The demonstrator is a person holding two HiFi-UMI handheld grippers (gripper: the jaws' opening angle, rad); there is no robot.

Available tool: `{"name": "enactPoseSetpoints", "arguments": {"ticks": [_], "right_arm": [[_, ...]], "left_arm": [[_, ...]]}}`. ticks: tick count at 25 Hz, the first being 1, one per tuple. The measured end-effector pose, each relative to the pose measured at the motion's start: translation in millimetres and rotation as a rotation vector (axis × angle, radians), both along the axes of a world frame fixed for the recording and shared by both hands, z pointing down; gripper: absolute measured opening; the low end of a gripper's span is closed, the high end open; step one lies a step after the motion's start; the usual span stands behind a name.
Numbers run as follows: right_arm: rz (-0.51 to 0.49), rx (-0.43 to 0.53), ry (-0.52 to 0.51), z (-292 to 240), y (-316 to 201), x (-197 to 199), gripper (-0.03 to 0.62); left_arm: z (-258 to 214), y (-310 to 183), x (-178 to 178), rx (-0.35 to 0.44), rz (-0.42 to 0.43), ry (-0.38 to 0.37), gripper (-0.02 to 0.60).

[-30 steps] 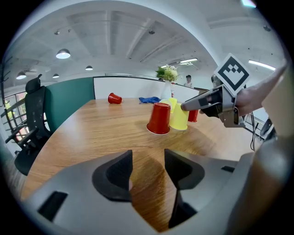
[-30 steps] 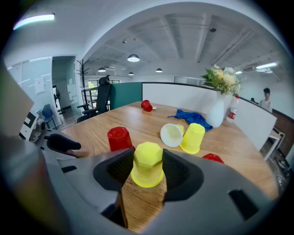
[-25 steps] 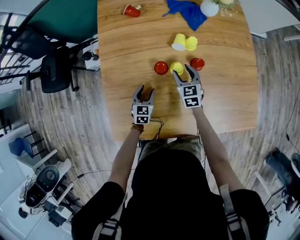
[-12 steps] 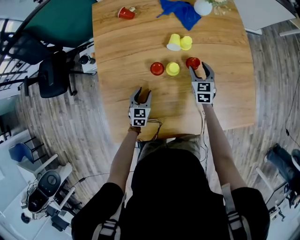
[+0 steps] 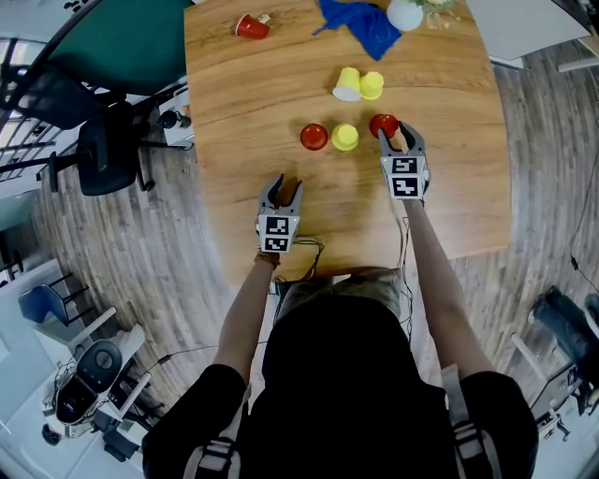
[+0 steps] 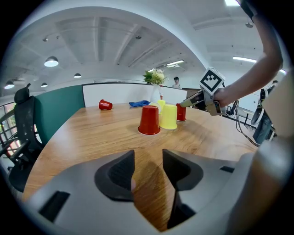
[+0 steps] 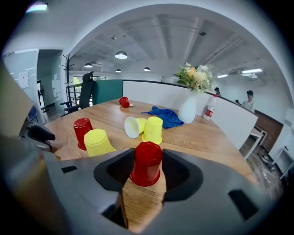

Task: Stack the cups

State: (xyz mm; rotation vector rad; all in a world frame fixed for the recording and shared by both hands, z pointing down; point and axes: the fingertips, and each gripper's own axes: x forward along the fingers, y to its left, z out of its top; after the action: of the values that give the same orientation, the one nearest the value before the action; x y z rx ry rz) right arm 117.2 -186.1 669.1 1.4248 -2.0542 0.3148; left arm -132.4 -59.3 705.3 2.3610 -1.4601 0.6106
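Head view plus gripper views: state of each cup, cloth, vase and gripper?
Near-right red cup: upside down, between the jaws of the right gripper.
Middle yellow cup: upside down.
Left red cup: upside down.
Back-left yellow cup: on its side.
Back-right yellow cup: upside down.
Far red cup: on its side.
Blue cloth: crumpled.
Vase: upright.
Left gripper: open, empty.
Right gripper: jaws just been closing around that cup; contact unclear.

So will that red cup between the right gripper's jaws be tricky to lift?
The red cup looks thin plastic, so probably light and easily crushed; the right gripper, whose jaws have just been closing on it, likely needs little squeeze. Its tapered sides may slip.
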Motion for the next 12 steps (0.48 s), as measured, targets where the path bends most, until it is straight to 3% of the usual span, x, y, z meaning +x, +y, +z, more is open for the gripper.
{"name": "enactPoseSetpoints", "arguments": {"ticks": [5, 9, 12], "right_arm": [[-0.01, 0.007, -0.016, -8, 7, -2, 0.199], [-0.035, 0.02, -0.008, -10, 6, 0, 0.198], [-0.04, 0.038, 0.038, -14, 15, 5, 0.196]], "left_arm": [[1, 2, 0, -0.008, -0.005, -0.001, 0.212], [-4, -8, -2, -0.013, -0.034, 0.044, 0.212], [-26, -8, -8, 0.028, -0.044, 0.068, 0.212]]}}
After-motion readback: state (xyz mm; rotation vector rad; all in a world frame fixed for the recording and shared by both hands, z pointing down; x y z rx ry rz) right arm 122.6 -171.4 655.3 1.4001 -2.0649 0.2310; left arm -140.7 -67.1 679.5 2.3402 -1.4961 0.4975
